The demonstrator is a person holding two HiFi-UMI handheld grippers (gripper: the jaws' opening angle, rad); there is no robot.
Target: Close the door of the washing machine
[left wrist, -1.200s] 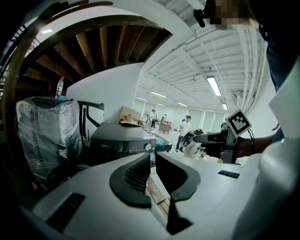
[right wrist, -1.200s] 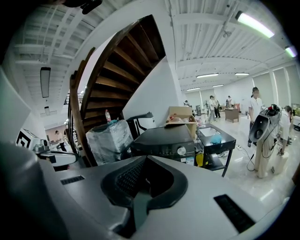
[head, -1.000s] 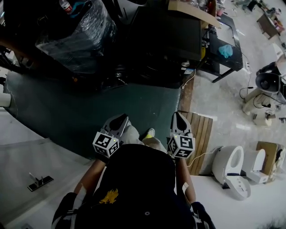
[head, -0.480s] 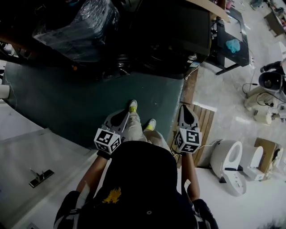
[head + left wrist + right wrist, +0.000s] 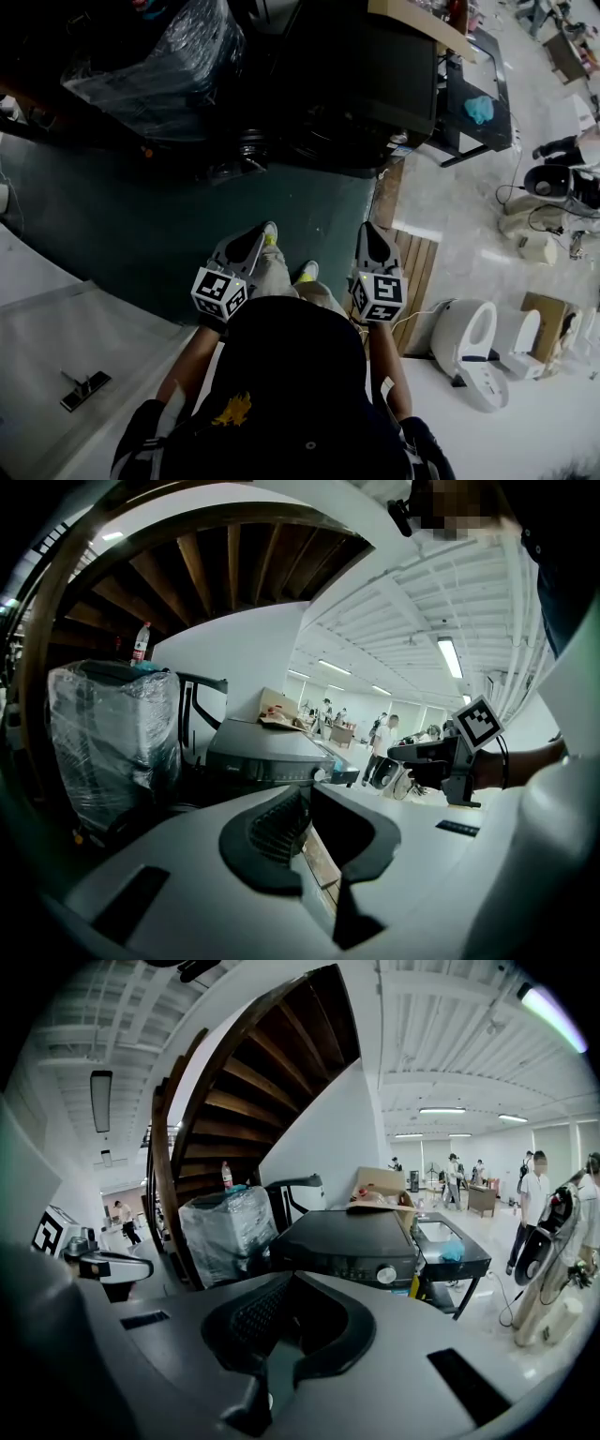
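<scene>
One washing machine (image 5: 349,1238) stands upright on the floor ahead of the person, its control panel with one knob (image 5: 385,1275) facing them. Its door cannot be made out. One plastic-wrapped bundle (image 5: 225,1232) stands just left of it. The left gripper (image 5: 302,787) and right gripper (image 5: 292,1274) both have their fingers together, holding nothing.

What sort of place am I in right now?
Probably an open workshop or test hall, not a home: a dark grey washing machine beside a brown wooden staircase, white toilets standing loose on the floor, long ceiling strip lights.

glossy plas. wrap (image 5: 159,56), wood slats (image 5: 419,272)
</scene>
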